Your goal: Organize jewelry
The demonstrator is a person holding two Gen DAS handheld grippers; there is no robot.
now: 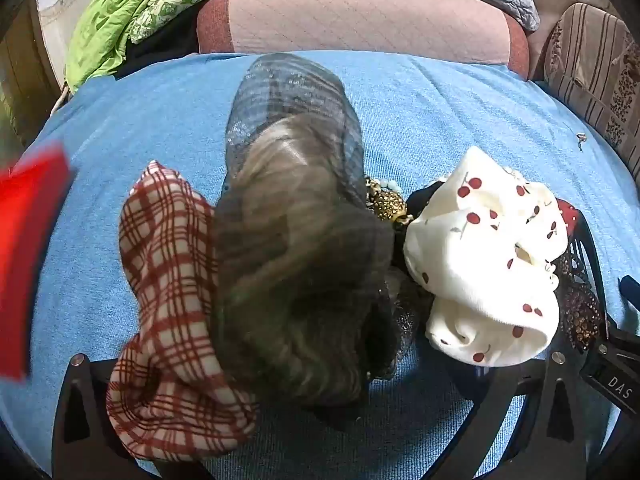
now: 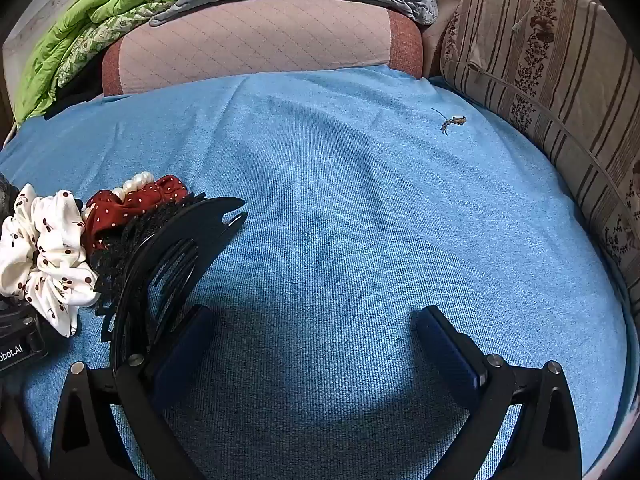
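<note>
Plaid scrunchie (image 1: 168, 320) beside grey scrunchie (image 1: 296, 264) on blue cloth (image 1: 460, 112)

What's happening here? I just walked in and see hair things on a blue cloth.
A person holds two grippers over a pile of scrunchies on the blue cloth. The left gripper hangs over the plaid scrunchie and grey scrunchie, jaws wide. The right gripper, open and empty, is beside the black clip.
</note>
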